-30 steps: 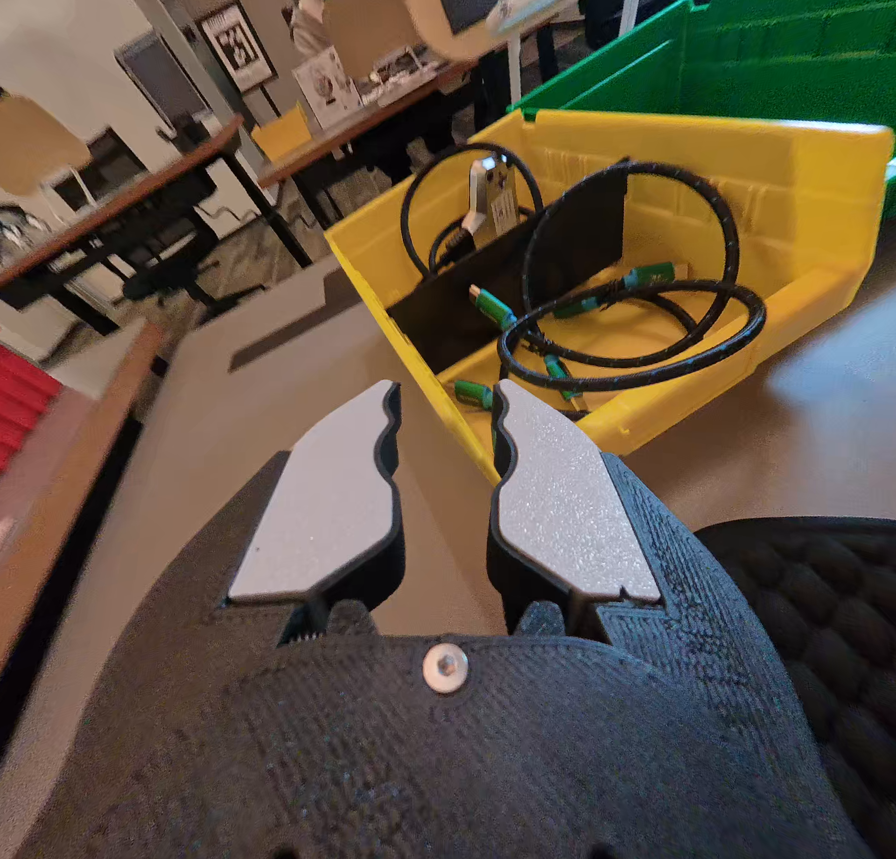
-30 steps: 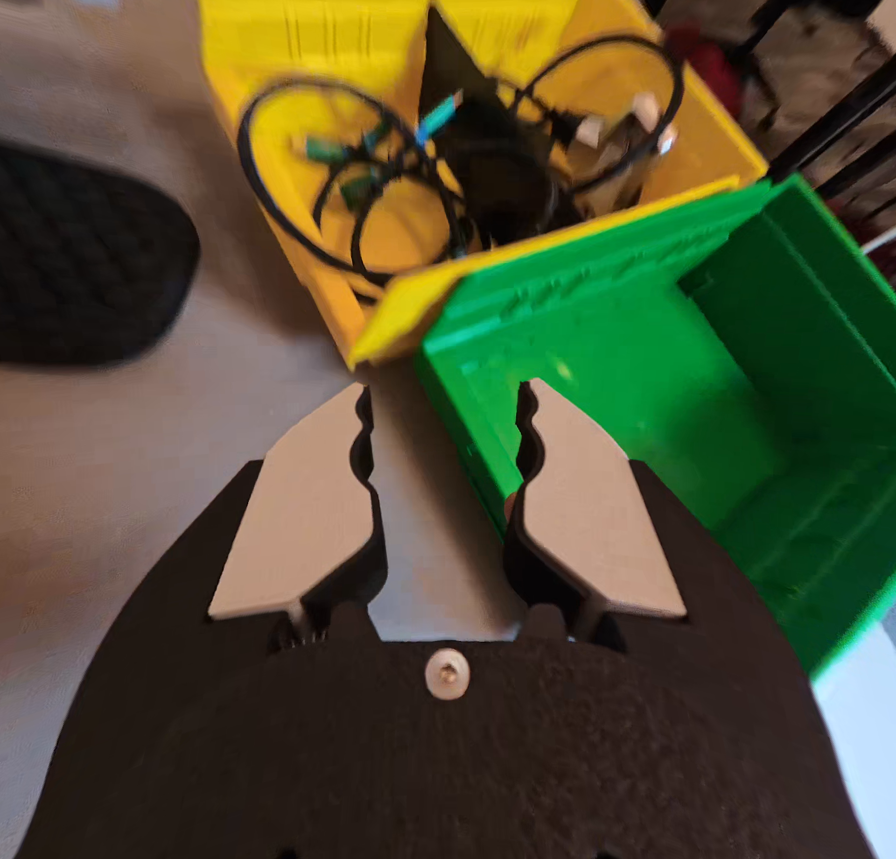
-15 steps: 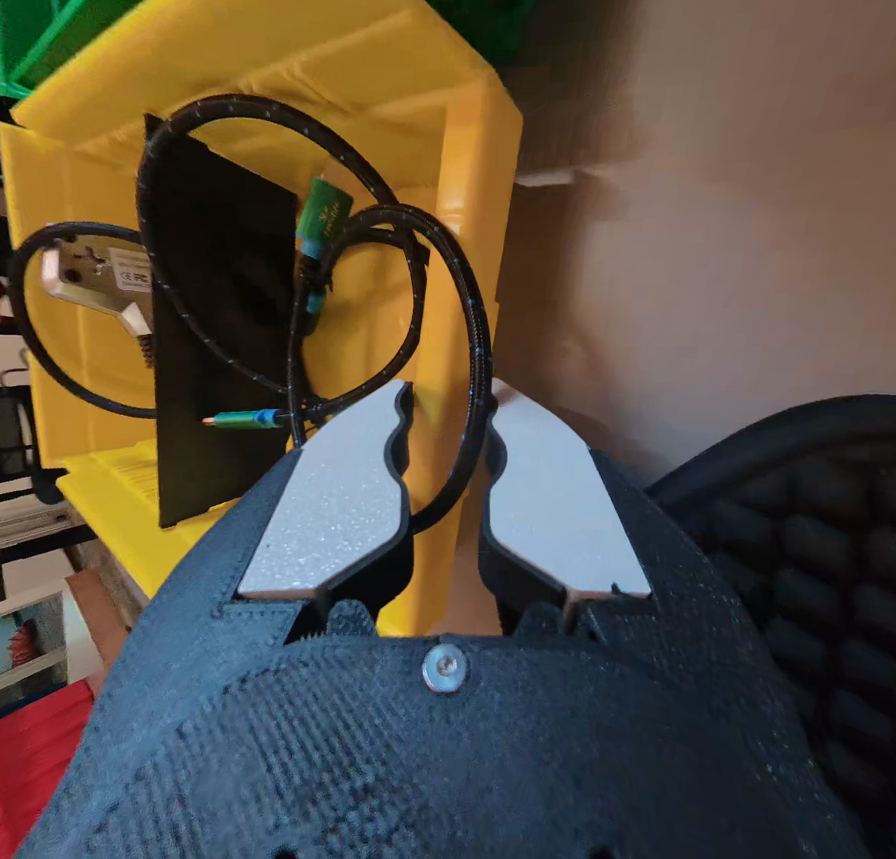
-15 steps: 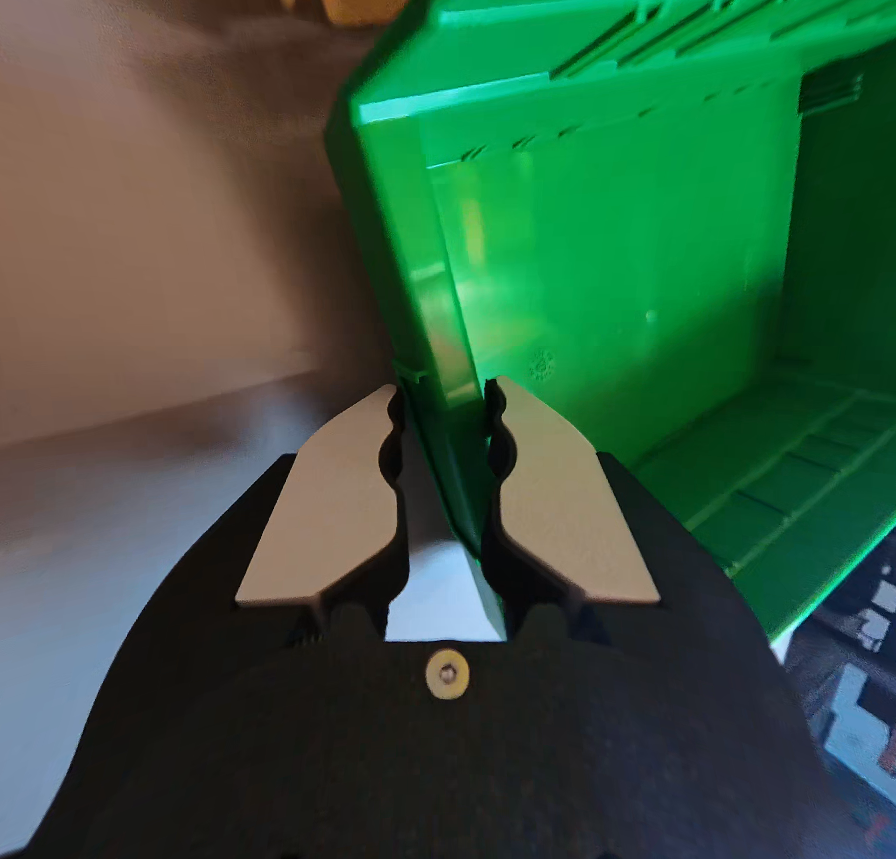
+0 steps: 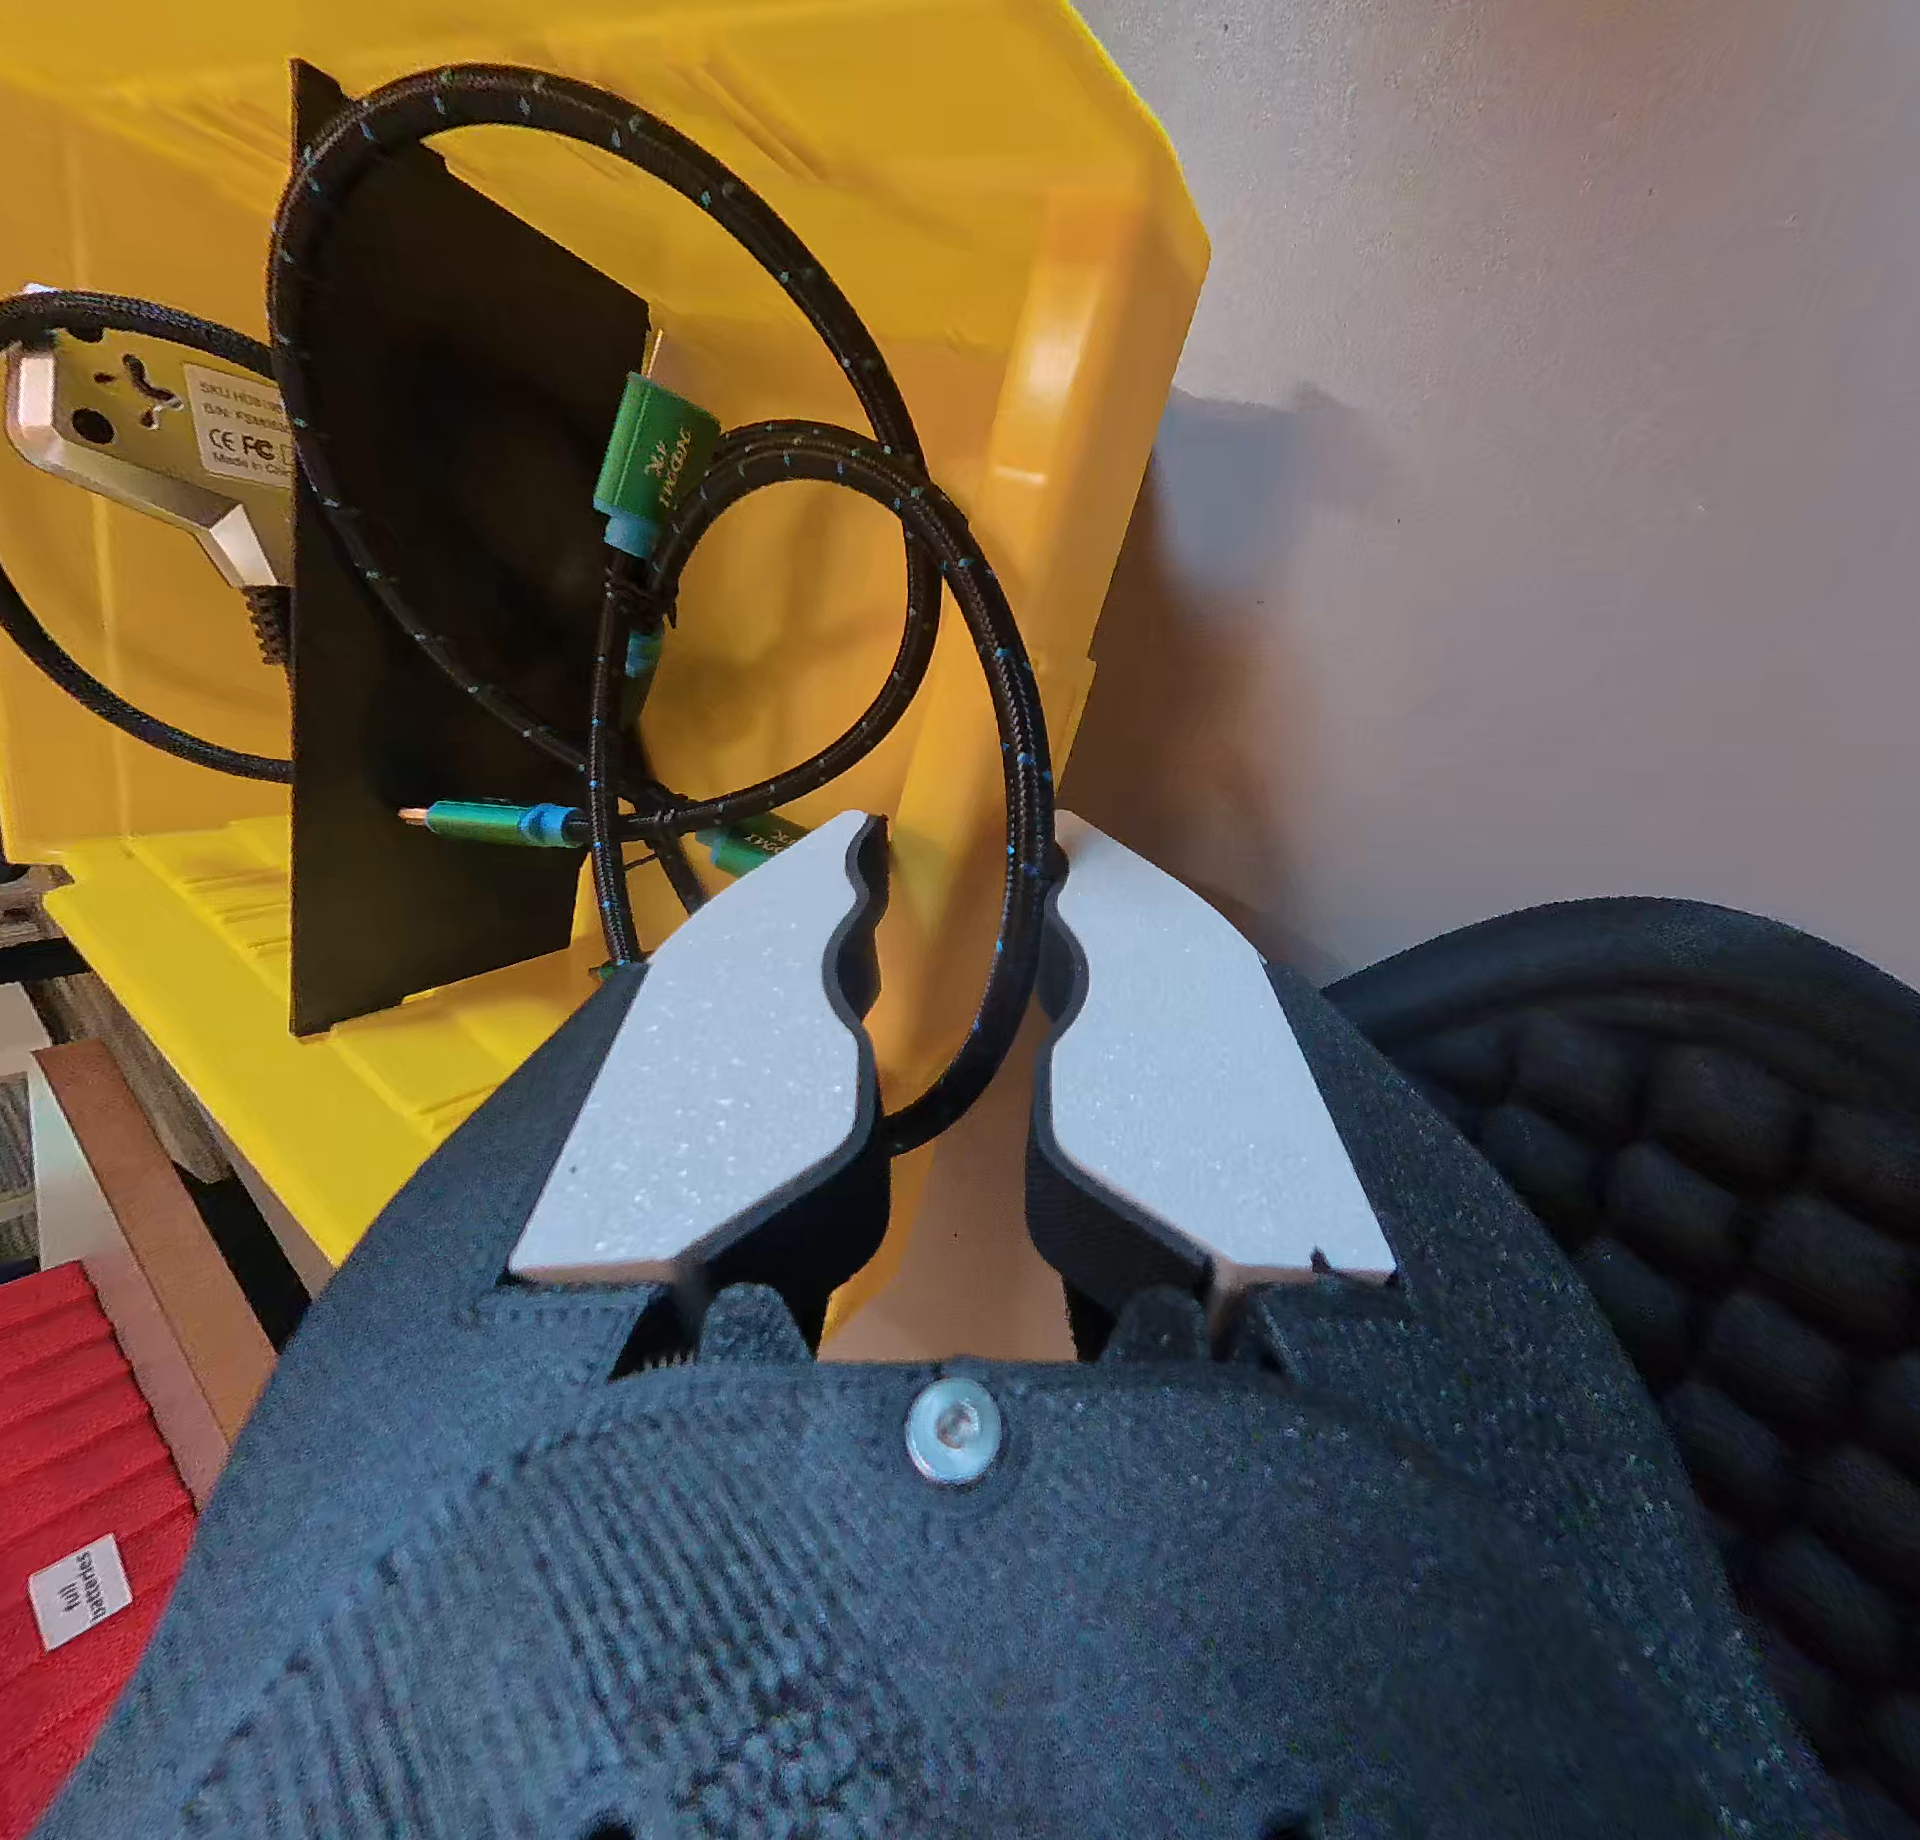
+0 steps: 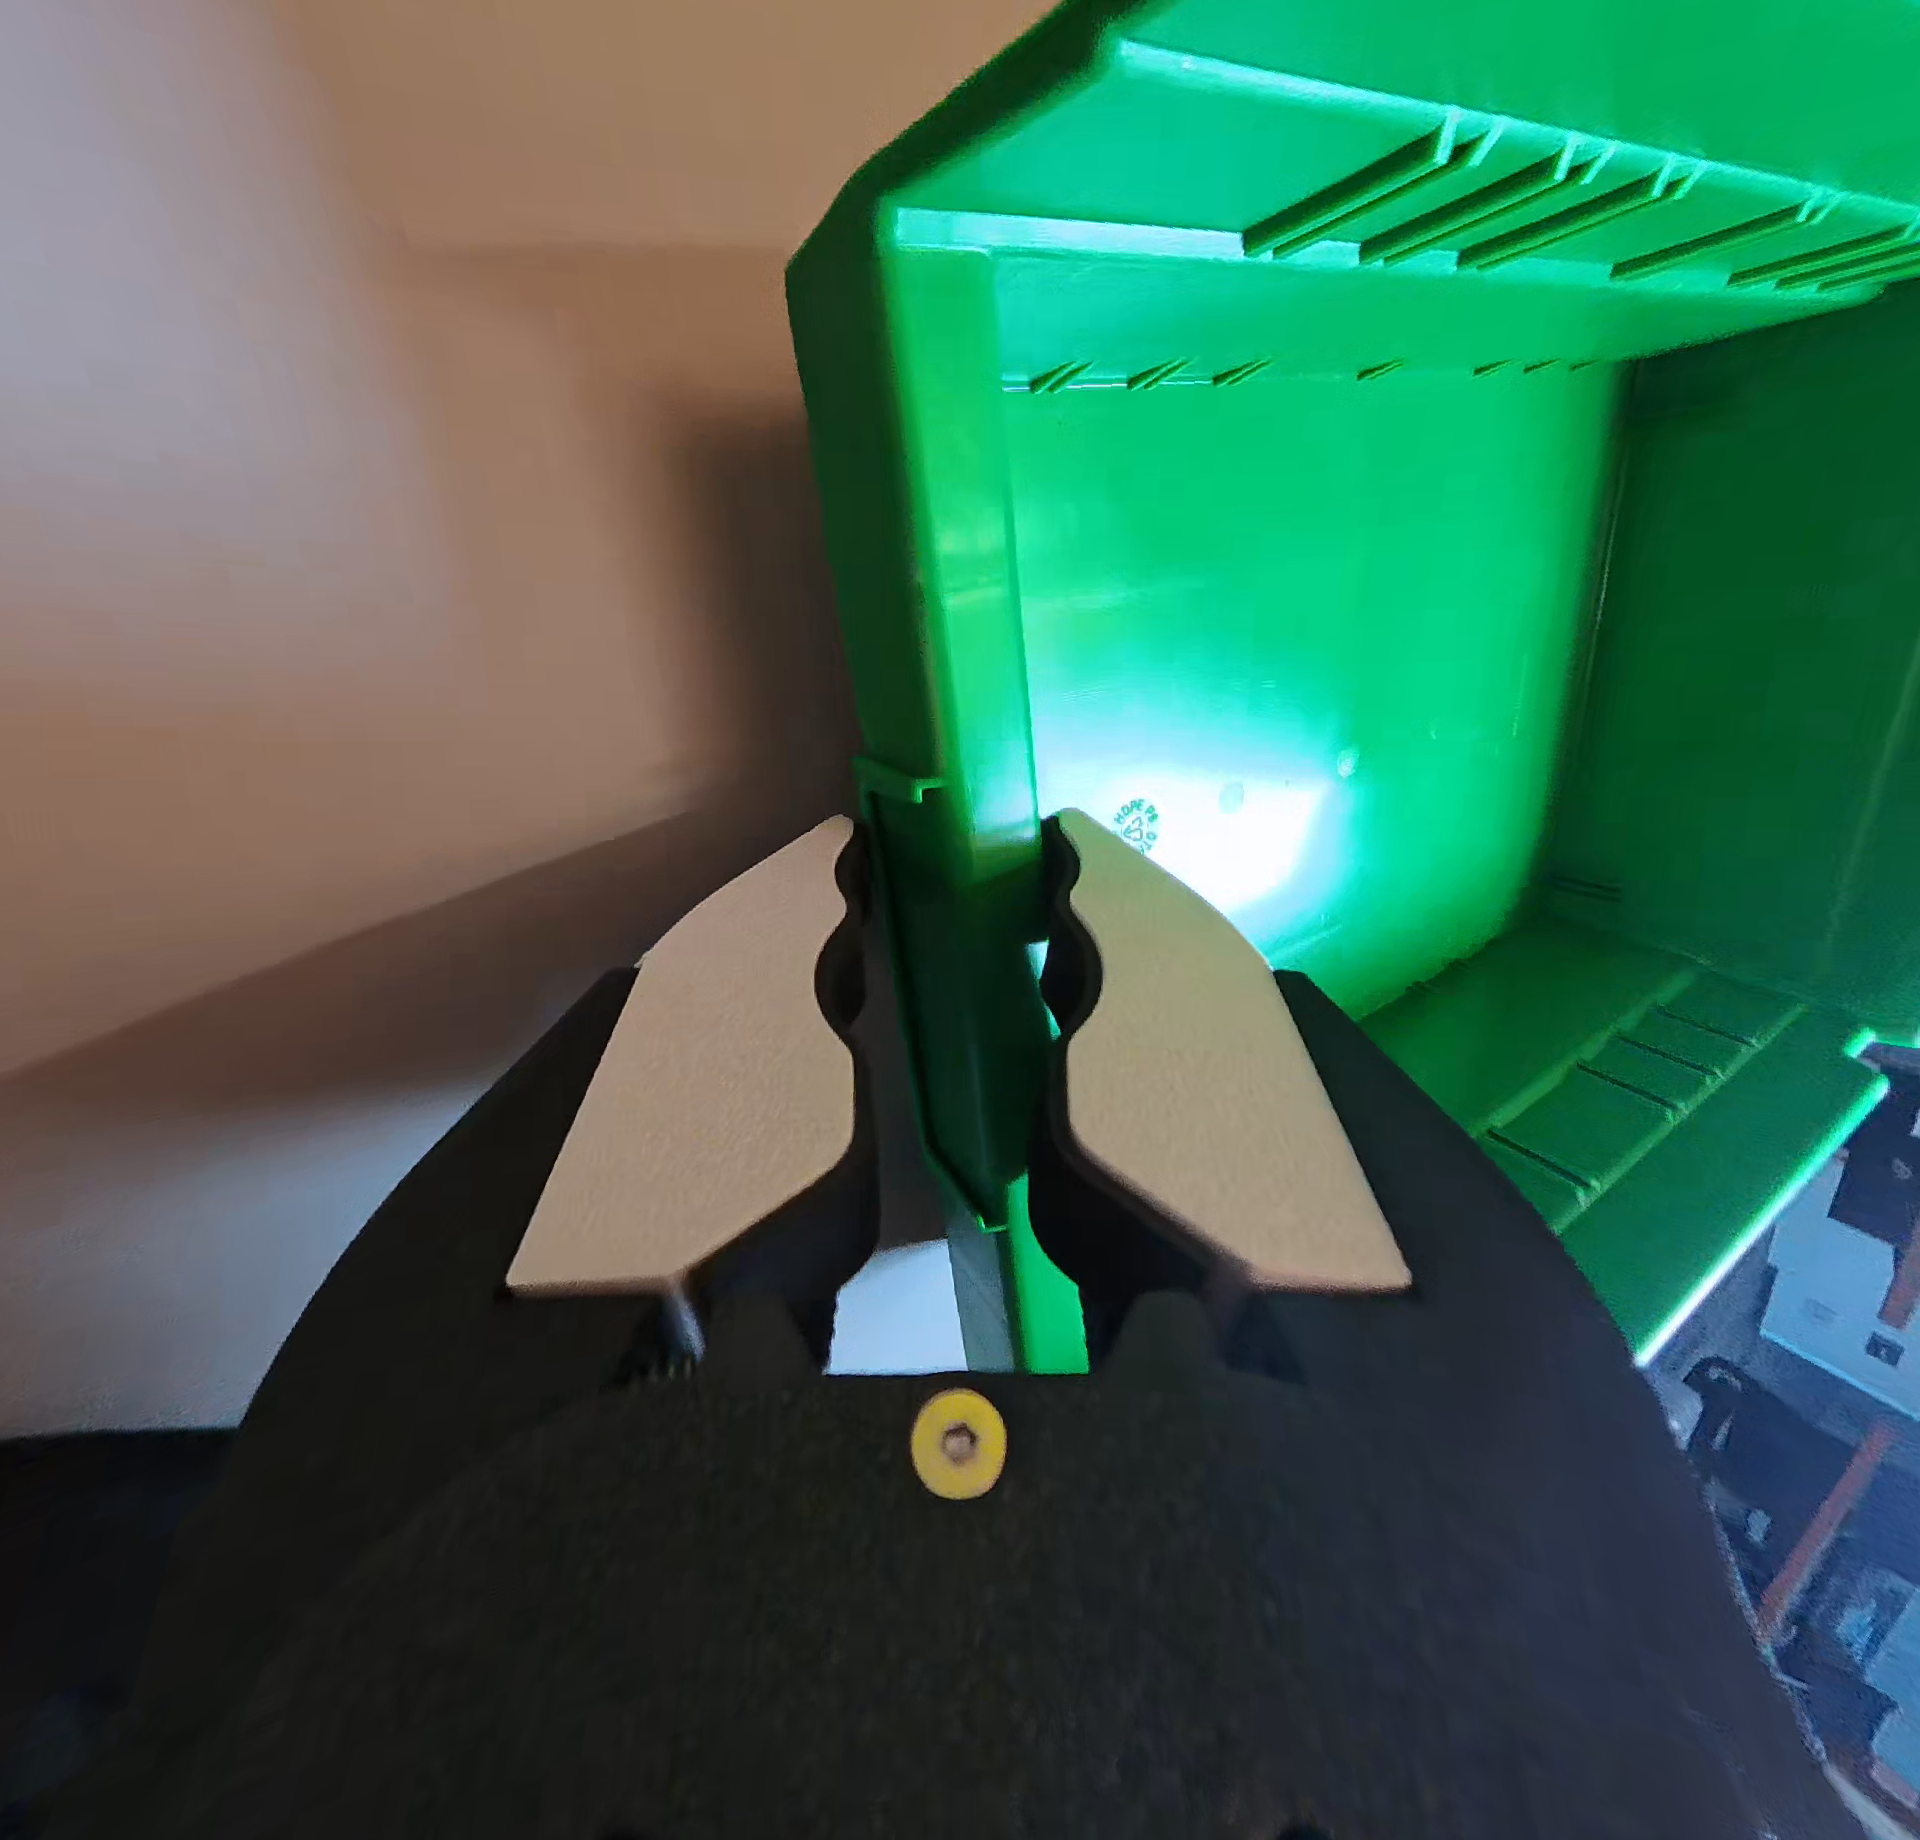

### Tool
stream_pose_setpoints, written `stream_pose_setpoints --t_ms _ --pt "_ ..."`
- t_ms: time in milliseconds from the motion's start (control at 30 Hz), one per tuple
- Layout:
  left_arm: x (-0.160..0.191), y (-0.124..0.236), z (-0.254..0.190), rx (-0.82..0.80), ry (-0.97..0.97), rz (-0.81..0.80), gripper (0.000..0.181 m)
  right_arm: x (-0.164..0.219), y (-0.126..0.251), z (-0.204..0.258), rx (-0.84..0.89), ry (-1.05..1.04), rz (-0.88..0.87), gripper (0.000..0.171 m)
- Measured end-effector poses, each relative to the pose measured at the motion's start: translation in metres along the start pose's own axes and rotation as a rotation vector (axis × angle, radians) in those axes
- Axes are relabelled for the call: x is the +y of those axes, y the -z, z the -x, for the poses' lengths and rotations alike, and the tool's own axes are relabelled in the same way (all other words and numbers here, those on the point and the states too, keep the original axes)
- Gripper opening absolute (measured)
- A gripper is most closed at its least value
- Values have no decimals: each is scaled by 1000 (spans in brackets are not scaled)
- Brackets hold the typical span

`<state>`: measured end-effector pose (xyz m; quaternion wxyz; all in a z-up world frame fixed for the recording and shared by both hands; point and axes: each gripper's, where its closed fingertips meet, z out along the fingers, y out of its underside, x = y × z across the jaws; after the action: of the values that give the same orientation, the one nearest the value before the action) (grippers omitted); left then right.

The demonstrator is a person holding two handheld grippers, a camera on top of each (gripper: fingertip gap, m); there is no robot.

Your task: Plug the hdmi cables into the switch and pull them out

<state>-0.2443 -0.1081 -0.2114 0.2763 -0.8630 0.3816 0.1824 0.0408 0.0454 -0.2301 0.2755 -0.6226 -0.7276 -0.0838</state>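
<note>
Tipping both bins up, your left gripper (image 5: 961, 943) now sits narrow around a cable (image 5: 1013, 751) loop, your right gripper (image 6: 951, 949) pinches the green bin (image 6: 1299, 595) wall. The switch (image 5: 135, 440), upper left in the yellow bin (image 5: 831, 128), is still unplugged.

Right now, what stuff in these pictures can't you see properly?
- Left wrist view: the silver switch is partly behind the black divider, so its ports stay hidden.
- Left wrist view: the left tool covers where the black cable loop runs, and whether it is touched.
- Right wrist view: the green bin is cut off by the frame edge.
- Right wrist view: the room at lower right is too blurred.
</note>
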Motion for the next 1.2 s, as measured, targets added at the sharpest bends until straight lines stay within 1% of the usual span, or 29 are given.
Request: stream_pose_setpoints --t_ms 33,233,400,500,533,600,633,667,800,867,933,1000,1067,1133,1200 --pt "-1 0 0 0 5 2 27 3 -1 -4 6 -7 3 31" --pt "-10 -10 8 -22 67 -13 28 10 -11 -24 43 -66 31 31" --pt "-11 -25 31 -65 123 3 27 11 -17 -35 68 -96 40 31" --pt "-12 -36 46 -99 124 -33 27 10 -19 -42 103 -103 5 33" --pt "-11 -38 51 -113 121 -51 27 7 -18 -42 103 -126 -27 35" --pt "-9 -39 60 -131 134 -88 30 -4 -9 -41 70 -207 -139 50" --pt "-11 -36 60 -117 151 -115 39 -12 -1 -40 46 -249 -206 57" --pt "-14 -30 59 -95 176 -152 45 -20 10 -40 29 -291 -290 59" --pt "-45 15 65 14 334 -428 52 -46 56 -57 23 -459 -644 56" --pt "-56 40 88 21 426 -554 54 -51 70 -68 45 -523 -777 51" --pt "-59 58 123 -20 501 -618 55 -52 74 -74 69 -563 -862 47" --pt "-58 66 160 -57 559 -634 55 -53 75 -75 75 -589 -921 44" --pt "-56 63 195 -72 613 -613 55 -53 75 -74 75 -595 -944 41" --pt "-52 48 224 -72 653 -555 55 -53 77 -71 77 -575 -957 40" --pt "-47 26 244 -54 681 -472 56 -54 81 -69 72 -572 -985 40"
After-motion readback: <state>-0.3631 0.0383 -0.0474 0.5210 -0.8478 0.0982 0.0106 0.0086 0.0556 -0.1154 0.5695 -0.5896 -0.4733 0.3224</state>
